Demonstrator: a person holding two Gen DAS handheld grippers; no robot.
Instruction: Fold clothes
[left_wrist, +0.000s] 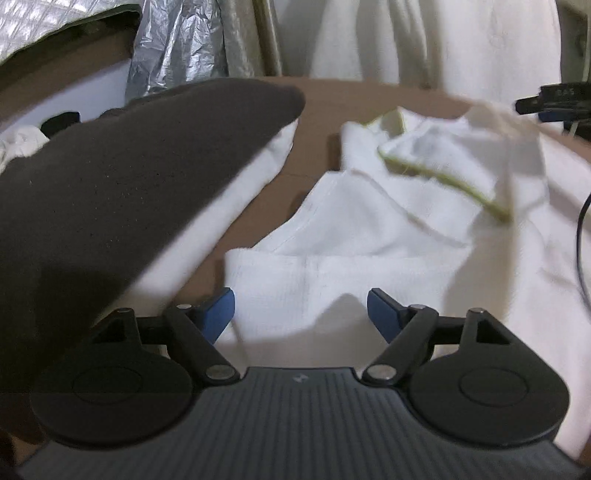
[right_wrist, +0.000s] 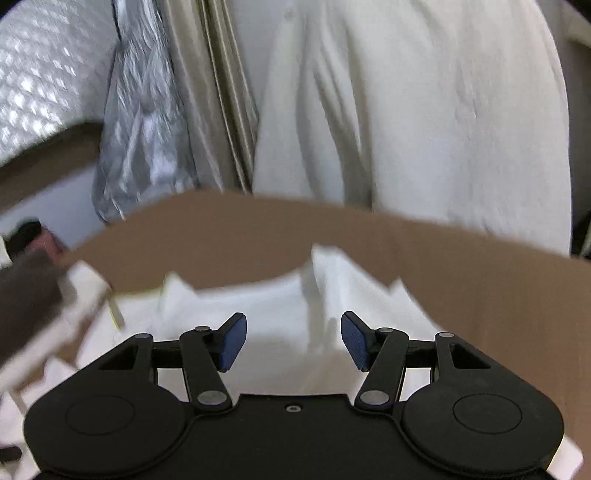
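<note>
Left gripper (left_wrist: 300, 314) w/ blue pads wide apart over rumpled white cloth (left_wrist: 369, 229) on brown table (left_wrist: 317, 107); dark grey folded cloth (left_wrist: 122, 177) beside it.

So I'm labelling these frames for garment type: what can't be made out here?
- White garment: type unclear; crumpled, blurred, cut off by the right edge in the left wrist view.
- White stack: mostly hidden under the dark cloth.
- Right wrist view: garment's near part hidden behind the right hand-held gripper.

A dark brown garment (left_wrist: 122, 192) covers most of a folded white cloth (left_wrist: 221, 206) beneath it and runs off the left edge. In the right wrist view, the crumpled white garment (right_wrist: 288, 314) is motion-blurred, its folds indistinct.
</note>
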